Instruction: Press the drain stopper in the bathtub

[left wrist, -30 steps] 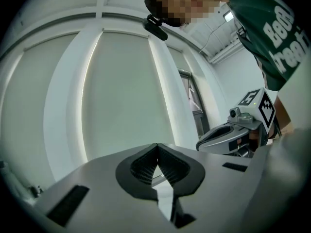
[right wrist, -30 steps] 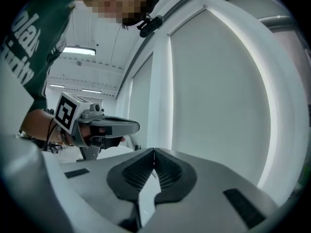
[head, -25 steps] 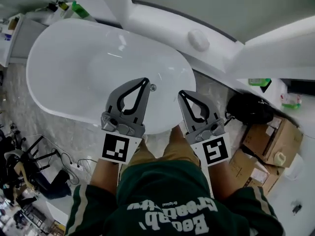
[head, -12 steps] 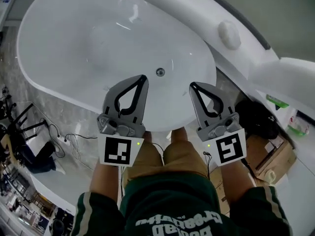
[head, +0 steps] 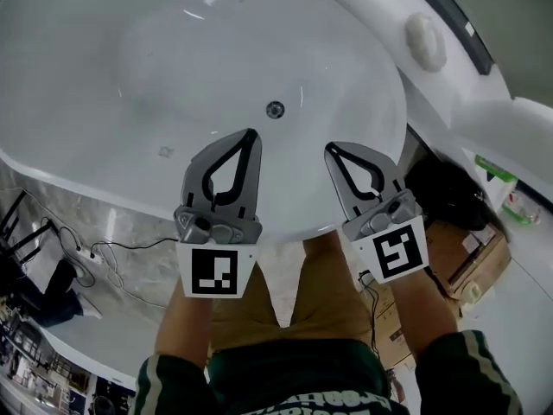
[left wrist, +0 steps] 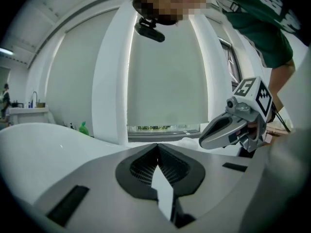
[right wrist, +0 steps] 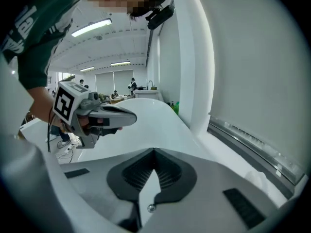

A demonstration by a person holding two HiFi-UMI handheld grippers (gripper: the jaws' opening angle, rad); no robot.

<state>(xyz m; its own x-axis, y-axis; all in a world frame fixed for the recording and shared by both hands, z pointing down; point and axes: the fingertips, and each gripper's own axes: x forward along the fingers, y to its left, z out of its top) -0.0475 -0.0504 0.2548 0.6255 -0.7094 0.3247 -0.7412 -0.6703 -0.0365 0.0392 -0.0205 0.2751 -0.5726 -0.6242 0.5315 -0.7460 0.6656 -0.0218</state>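
drain stopper (head: 275, 109) lies just beyond the clenched, empty left tongs (head: 251, 135) and right tongs (head: 329, 148).

Glossy white tub, matt grey plastic tools.
The bathtub (head: 104, 50) is smooth and glossy white, with light glinting off it, and the drain stopper (head: 275, 109) looks like shiny metal. The left gripper (head: 252, 135) and right gripper (head: 329, 149) are matt grey plastic with darker, finely ribbed pads (left wrist: 143, 166) and a small bright metal screw (right wrist: 151, 208). The sweatshirt (head: 294, 387) is green knitted cloth and the shorts (head: 259, 309) are plain tan cloth. The boxes (head: 467, 258) are dull brown cardboard. The floor (head: 112, 232) looks like polished, veined stone.
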